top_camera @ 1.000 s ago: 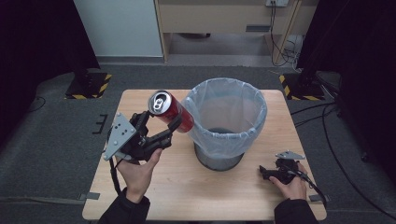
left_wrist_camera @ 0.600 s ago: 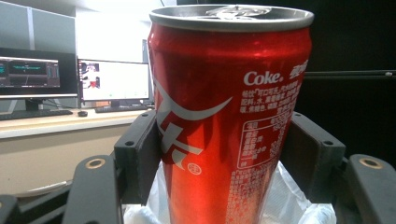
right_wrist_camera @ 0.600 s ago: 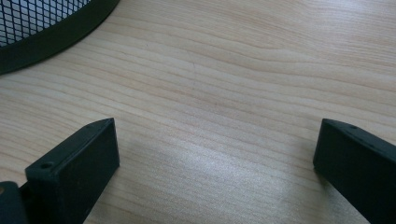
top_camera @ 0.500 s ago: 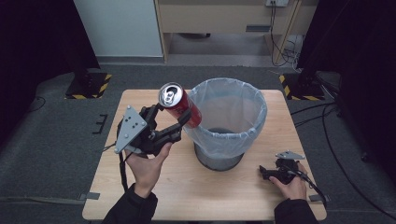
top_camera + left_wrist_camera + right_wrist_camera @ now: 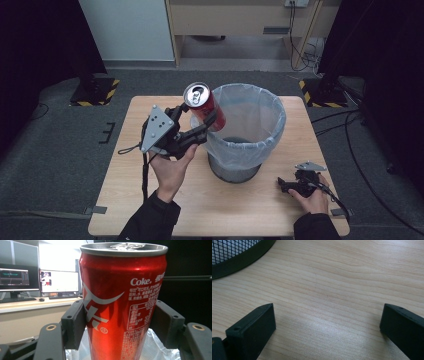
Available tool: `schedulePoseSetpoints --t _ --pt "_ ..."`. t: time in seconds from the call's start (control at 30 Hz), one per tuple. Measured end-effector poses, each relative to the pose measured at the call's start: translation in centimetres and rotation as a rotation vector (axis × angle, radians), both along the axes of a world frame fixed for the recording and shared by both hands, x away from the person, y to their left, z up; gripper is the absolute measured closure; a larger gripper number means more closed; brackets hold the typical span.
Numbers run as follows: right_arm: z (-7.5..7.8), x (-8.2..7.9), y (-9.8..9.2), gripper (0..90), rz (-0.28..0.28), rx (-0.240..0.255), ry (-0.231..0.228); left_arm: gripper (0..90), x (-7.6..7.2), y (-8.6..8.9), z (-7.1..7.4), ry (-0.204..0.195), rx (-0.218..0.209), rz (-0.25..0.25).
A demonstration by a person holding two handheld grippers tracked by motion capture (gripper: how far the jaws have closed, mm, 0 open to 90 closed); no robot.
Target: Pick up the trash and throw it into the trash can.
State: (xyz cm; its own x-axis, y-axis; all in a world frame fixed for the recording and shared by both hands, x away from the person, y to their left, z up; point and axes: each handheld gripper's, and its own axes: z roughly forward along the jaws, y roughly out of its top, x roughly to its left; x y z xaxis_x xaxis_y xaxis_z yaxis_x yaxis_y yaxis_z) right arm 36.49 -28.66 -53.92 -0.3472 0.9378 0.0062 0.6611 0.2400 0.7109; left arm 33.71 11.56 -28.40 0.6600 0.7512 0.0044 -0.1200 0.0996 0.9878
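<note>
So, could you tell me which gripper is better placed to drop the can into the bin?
Left. The left gripper already clamps the red can at the lined bin rim, while the right gripper rests open and empty on the table.

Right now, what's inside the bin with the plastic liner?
The bin shows a translucent liner and a dark bottom, nothing visibly lying there. The red can, gripped in the left claw, covers part of its near-left inside.
</note>
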Motion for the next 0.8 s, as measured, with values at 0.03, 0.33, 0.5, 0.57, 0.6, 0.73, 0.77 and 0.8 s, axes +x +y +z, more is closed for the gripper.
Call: schedulePoseSetpoints --t 0.03,0.33,0.5,0.57,0.6,0.73,0.77,0.8 --pt "0.0 0.0 0.0 0.5 0.0 0.0 0.0 33.3 0.1 -0.1 -0.1 0.014 0.003 -0.003" --pt "0.0 0.0 0.0 0.5 -0.002 0.001 0.003 33.3 1.3 -1.9 -1.6 0.045 0.036 -0.022" --pt "0.0 0.0 0.0 0.5 -0.002 0.002 0.003 33.3 1.8 -2.4 -2.6 0.073 0.056 -0.03" --pt "0.0 0.0 0.0 0.5 -0.003 0.003 0.004 33.3 1.9 -2.6 -3.1 0.083 0.063 -0.032" --pt "0.0 0.0 0.0 0.5 -0.003 0.003 0.004 33.4 2.0 -2.7 -3.3 0.086 0.066 -0.034" --pt "0.0 0.0 0.0 0.5 -0.002 0.002 0.003 33.3 2.1 -2.9 -3.9 0.098 0.075 -0.04" --pt "0.0 0.0 0.0 0.5 -0.003 0.003 0.004 33.3 2.1 -3.0 -4.1 0.102 0.078 -0.042" --pt "0.0 0.0 0.0 0.5 -0.003 0.003 0.004 33.2 2.1 -3.0 -4.2 0.106 0.08 -0.044"
